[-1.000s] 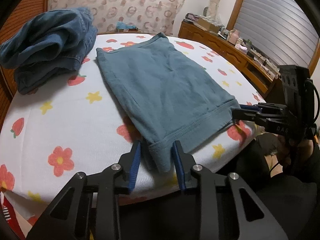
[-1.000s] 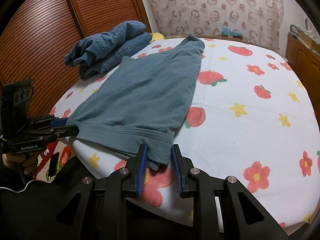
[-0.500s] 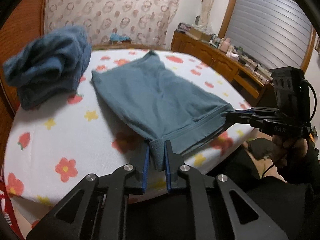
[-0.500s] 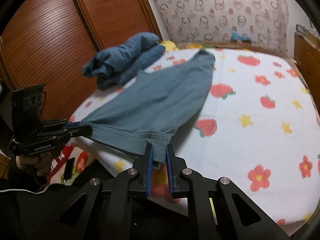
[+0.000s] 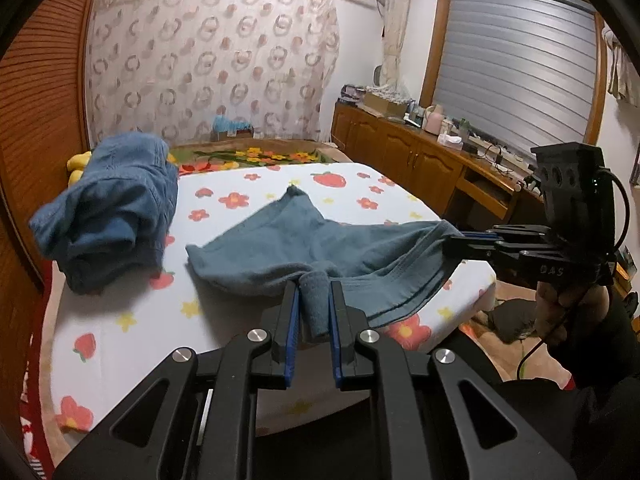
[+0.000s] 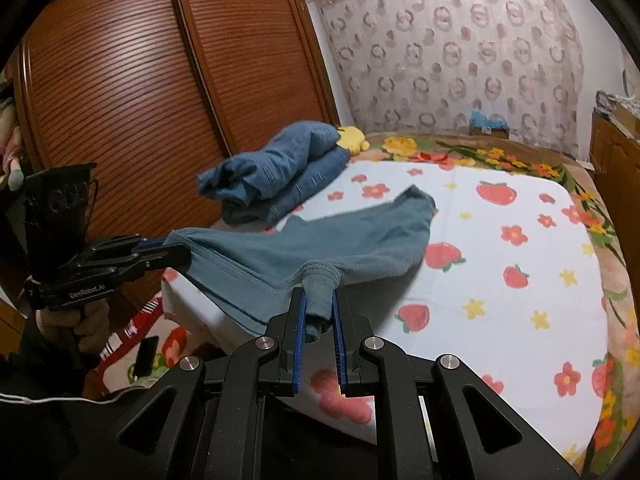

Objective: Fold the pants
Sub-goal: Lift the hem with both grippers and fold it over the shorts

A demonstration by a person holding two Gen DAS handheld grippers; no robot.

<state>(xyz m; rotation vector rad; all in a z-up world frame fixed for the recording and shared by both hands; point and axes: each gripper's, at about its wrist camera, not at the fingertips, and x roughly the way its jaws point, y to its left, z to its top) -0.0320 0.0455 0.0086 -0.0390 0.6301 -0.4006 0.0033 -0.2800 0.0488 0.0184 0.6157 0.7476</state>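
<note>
Teal-grey pants (image 5: 280, 240) (image 6: 320, 240) hang by their near hem above a bed (image 5: 120, 320) (image 6: 500, 300) with a white flower-and-strawberry sheet. My left gripper (image 5: 313, 300) is shut on one bunched corner of the hem. In the left wrist view the right gripper (image 5: 456, 242) clamps the other corner at the right. My right gripper (image 6: 319, 300) is shut on its bunched corner, and the left gripper (image 6: 176, 250) shows at the left of that view, holding the hem. The far part of the pants rests on the sheet.
A heap of blue jeans (image 5: 108, 208) (image 6: 276, 172) lies at the far left of the bed. A slatted wooden wardrobe (image 6: 120, 100) stands left, a wooden cabinet (image 5: 420, 160) with clutter right. A patterned curtain (image 5: 208, 64) hangs behind.
Both grippers closed on the hem corners and rose, lifting the near edge of the pants off the bed; the cloth now sags between them.
</note>
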